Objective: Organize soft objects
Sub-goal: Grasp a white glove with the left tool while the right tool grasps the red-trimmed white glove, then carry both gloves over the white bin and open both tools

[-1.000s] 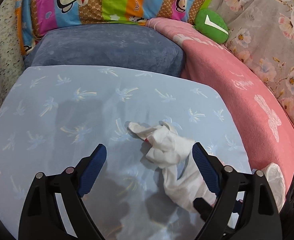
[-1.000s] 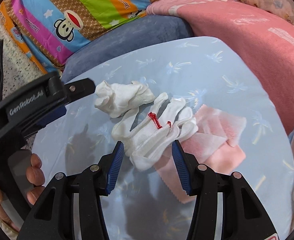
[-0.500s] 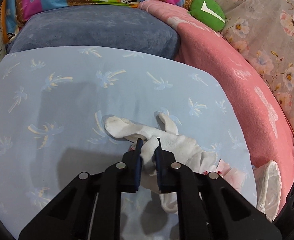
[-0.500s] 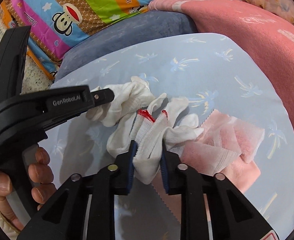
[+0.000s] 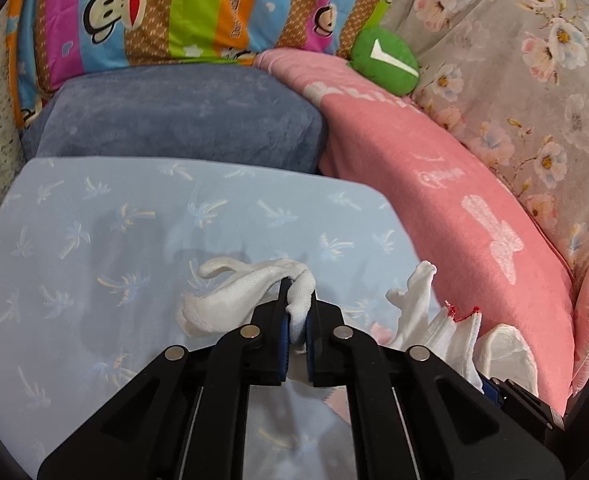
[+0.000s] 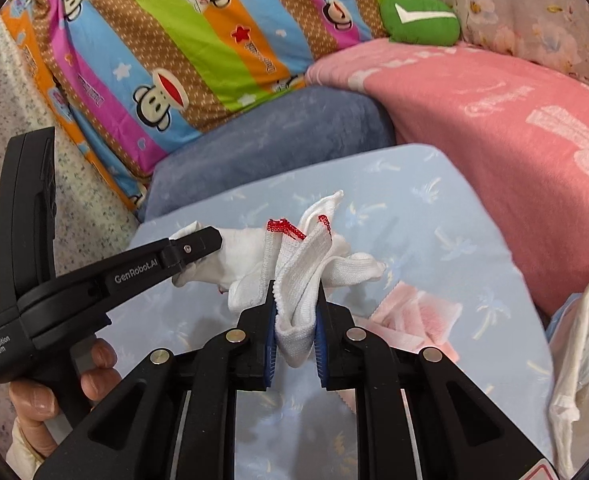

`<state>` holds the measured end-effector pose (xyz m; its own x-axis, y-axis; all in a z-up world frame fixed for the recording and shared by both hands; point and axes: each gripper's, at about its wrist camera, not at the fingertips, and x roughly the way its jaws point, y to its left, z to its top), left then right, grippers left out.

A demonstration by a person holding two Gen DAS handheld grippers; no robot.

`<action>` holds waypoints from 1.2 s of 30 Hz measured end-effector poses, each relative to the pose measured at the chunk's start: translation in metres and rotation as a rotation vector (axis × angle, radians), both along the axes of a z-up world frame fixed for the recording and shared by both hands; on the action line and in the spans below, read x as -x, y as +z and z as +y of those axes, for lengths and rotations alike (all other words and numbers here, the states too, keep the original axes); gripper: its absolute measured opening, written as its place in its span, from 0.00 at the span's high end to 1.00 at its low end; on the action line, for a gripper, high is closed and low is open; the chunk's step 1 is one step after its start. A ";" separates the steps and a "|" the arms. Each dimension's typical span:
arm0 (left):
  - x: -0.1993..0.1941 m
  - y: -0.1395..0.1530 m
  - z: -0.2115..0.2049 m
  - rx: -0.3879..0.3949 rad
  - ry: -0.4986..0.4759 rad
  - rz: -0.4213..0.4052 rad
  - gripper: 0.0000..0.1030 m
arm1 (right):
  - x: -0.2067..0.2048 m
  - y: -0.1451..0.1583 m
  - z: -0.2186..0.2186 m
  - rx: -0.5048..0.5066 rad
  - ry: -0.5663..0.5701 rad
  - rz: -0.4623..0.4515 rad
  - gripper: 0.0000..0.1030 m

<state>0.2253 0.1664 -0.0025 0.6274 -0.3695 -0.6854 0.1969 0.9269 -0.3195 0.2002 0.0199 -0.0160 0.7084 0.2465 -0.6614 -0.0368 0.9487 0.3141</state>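
Observation:
Two white knit gloves are lifted off a light blue pillow (image 5: 94, 240). My left gripper (image 5: 297, 312) is shut on the plain white glove (image 5: 234, 292), whose fingers droop to the left. In the right wrist view my right gripper (image 6: 294, 312) has its jaws still closing, pads pressing on the red-cuffed glove (image 6: 302, 264), which bunches up between them. The left gripper (image 6: 198, 248) shows there too, a hand holding its grip. The red-cuffed glove (image 5: 434, 320) also appears at the right of the left wrist view. A pink cloth (image 6: 414, 312) lies on the pillow below.
A blue-grey cushion (image 5: 182, 120) sits behind the pillow, with a pink blanket (image 5: 434, 184) to the right. A striped monkey-print pillow (image 5: 174, 12), a green plush (image 5: 382, 62) and floral fabric (image 5: 534, 80) line the back. White plastic bag (image 6: 582, 360) at right.
Both grippers have closed on the gloves, which lay on the pillow a second ago, and have risen, pulling them up off it. The pink cloth stays on the pillow.

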 end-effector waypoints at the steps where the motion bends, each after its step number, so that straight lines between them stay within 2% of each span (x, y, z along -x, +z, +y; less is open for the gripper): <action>1: 0.004 0.007 -0.004 0.000 -0.007 -0.016 0.94 | 0.004 0.005 -0.003 -0.004 -0.006 -0.010 0.86; 10: 0.044 0.053 -0.043 0.009 -0.074 -0.126 0.94 | 0.057 0.058 -0.041 -0.021 -0.079 -0.121 0.86; 18: 0.082 0.080 -0.093 0.004 -0.177 -0.197 0.94 | 0.107 0.093 -0.089 -0.033 -0.163 -0.203 0.86; 27: 0.112 0.090 -0.149 -0.006 -0.295 -0.227 0.94 | 0.157 0.111 -0.151 -0.038 -0.272 -0.248 0.86; 36: 0.134 0.085 -0.202 -0.019 -0.411 -0.214 0.94 | 0.193 0.106 -0.210 -0.050 -0.382 -0.247 0.86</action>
<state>0.0915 -0.0352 0.0827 0.5594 -0.6056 -0.5659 0.6088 0.7635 -0.2152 0.0069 -0.1903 0.0899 0.8898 -0.0355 -0.4550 0.2328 0.8928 0.3856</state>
